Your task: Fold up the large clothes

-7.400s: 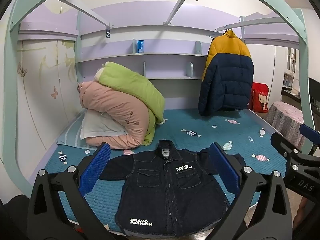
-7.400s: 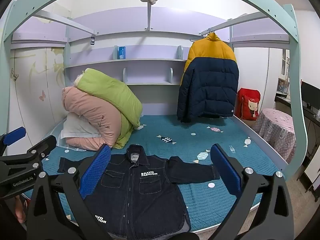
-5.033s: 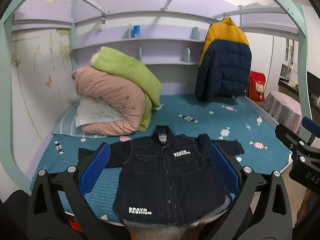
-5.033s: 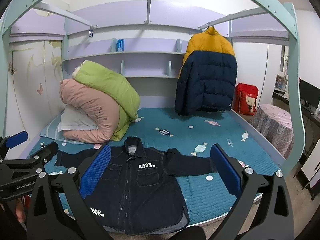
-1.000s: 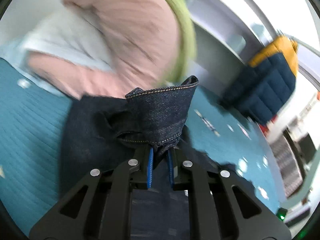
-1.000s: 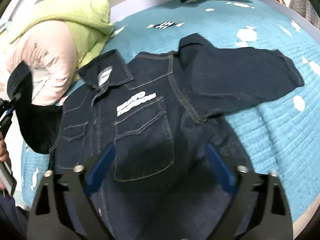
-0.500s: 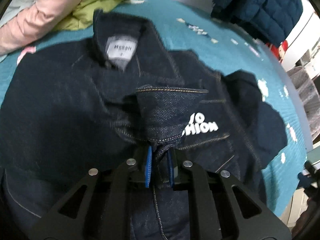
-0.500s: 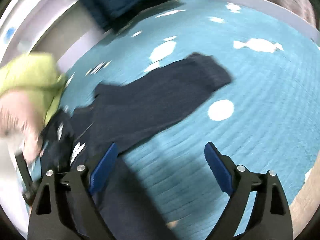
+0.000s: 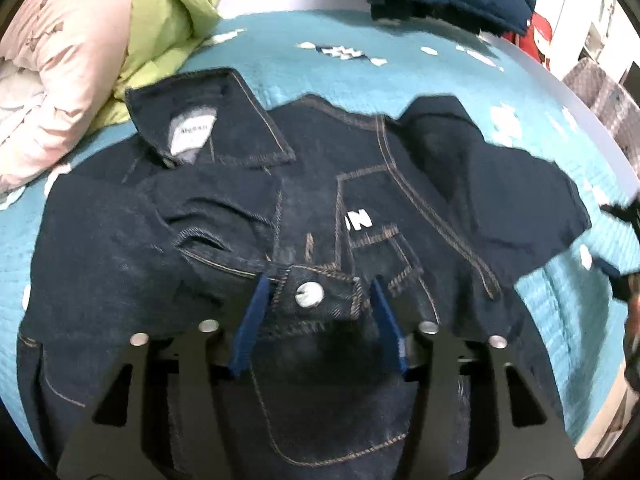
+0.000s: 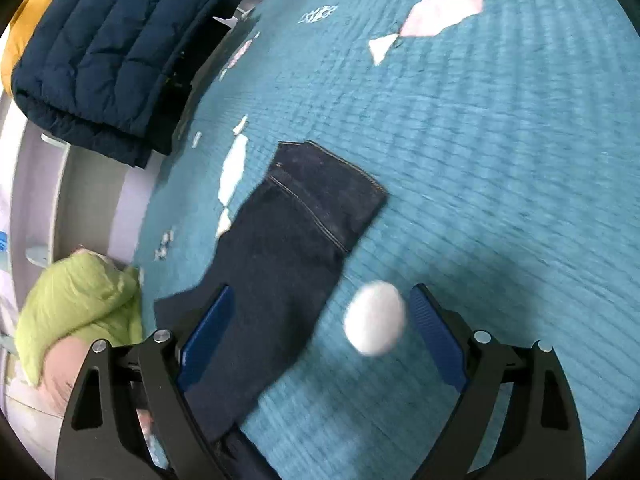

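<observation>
Opening over the dark blue denim jacket, my left hand-held gripper has the buttoned cuff lying loose between its blue pads. My right hand-held gripper hangs wide open above the other sleeve, spread flat on the teal quilted bed.

Matt denim jacket, quilted bedspread
</observation>
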Tool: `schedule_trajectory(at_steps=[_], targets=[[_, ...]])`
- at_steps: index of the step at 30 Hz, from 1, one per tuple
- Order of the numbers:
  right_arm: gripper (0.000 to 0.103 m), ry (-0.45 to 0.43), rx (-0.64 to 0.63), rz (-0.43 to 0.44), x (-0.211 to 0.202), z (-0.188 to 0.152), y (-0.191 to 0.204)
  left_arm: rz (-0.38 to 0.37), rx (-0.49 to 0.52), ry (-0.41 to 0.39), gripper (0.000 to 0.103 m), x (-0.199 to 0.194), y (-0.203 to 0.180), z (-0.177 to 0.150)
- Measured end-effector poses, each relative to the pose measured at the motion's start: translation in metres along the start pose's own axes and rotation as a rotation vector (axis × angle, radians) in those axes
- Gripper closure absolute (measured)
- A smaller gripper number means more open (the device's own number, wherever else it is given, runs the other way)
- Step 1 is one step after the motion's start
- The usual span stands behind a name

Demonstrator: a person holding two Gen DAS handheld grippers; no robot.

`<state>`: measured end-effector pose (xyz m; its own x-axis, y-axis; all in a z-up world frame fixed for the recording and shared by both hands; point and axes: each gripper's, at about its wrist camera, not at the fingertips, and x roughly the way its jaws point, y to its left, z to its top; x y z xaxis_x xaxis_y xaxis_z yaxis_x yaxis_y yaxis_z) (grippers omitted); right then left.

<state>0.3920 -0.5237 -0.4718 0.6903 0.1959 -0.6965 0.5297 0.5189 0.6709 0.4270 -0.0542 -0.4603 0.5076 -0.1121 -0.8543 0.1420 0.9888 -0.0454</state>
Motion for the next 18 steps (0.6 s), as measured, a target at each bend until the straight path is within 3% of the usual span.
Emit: schedule_trajectory(at_steps=[4, 5, 8, 9, 10, 13, 18], targets=[[0.028, 0.012, 0.029, 0.017, 0.021, 0.011, 0.0, -0.008, 0.01, 0.013, 0.049, 0.001, 0.003, -0.009], [0.039, 0.001, 0.027, 0.01, 0.024, 0.013, 0.0, -0.017, 0.006, 0.01, 0.049, -0.002, 0.004, -0.01], [0.046, 0.005, 0.041, 0.01, 0.033, 0.019, 0.002, -0.068, 0.01, -0.007, 0.046, -0.016, 0.006, -0.013], [0.064, 0.0, 0.056, 0.018, 0.034, 0.022, 0.002, -0.08, 0.02, -0.014, 0.046, -0.021, 0.007, -0.014], [0.088, -0.002, 0.056, 0.029, 0.034, 0.025, 0.003, -0.102, 0.021, -0.018, 0.046, -0.026, 0.008, -0.015], [0.092, -0.029, 0.003, 0.064, 0.026, 0.029, 0.016, -0.152, -0.01, -0.045, 0.046, -0.044, 0.022, -0.018], [0.093, -0.102, -0.253, 0.171, -0.011, 0.002, 0.103, -0.144, -0.106, -0.094, 0.039, -0.072, 0.074, -0.021]])
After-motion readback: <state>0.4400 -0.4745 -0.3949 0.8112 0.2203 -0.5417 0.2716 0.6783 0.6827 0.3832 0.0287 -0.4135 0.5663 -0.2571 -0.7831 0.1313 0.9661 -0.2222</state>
